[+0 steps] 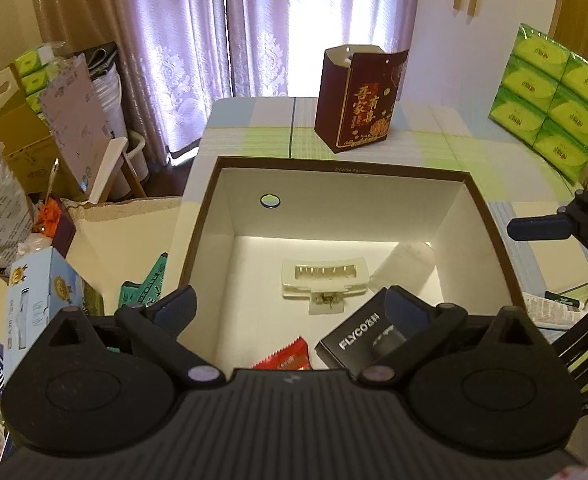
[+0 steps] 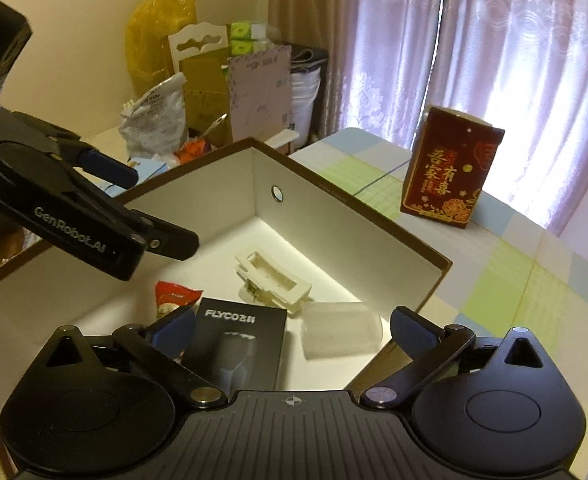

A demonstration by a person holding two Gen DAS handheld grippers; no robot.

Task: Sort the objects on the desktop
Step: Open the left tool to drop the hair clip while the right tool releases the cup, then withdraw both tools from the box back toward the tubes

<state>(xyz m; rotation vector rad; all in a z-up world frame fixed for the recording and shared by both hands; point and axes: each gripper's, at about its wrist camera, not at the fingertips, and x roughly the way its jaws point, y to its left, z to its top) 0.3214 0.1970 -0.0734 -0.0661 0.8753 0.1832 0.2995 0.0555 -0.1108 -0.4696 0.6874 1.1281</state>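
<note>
**Both grippers hang open over the sorting box**

From where I stand, a big box (image 1: 489, 216) with brown outer walls and a white inside sits on the checked tablecloth (image 1: 445, 140), and everything sorted so far lies on its floor.

The cream hair claw clip (image 1: 323, 278) lies flat near the middle. Seen from the left wrist camera, its long axis runs side to side, with the toothed slot toward the far wall and the spring tab pointing back toward the camera. It is pale, glossy plastic with a small metal hinge.

Just beside it, at the near right, is a black FLYCO box (image 1: 357, 340), a flat oblong printed with white lettering and a picture of a shaver. Its long axis lies at a slant, one corner toward the clip. From the right wrist camera it runs nearly straight away from the lens, name at the far end.

A frosted, see-through plastic cap (image 2: 339, 334) lies on its side right of the clip, its long axis across the box. A red snack packet (image 1: 288, 356) lies at the near edge, left of the black box, partly hidden.

The left gripper (image 1: 290, 308) hovers above the box, jaws wide apart and holding nothing. The right gripper (image 2: 292, 328) does the same.

A dark red paper carton (image 1: 357, 100) with gold characters stands upright behind the box, well apart from it.
</note>
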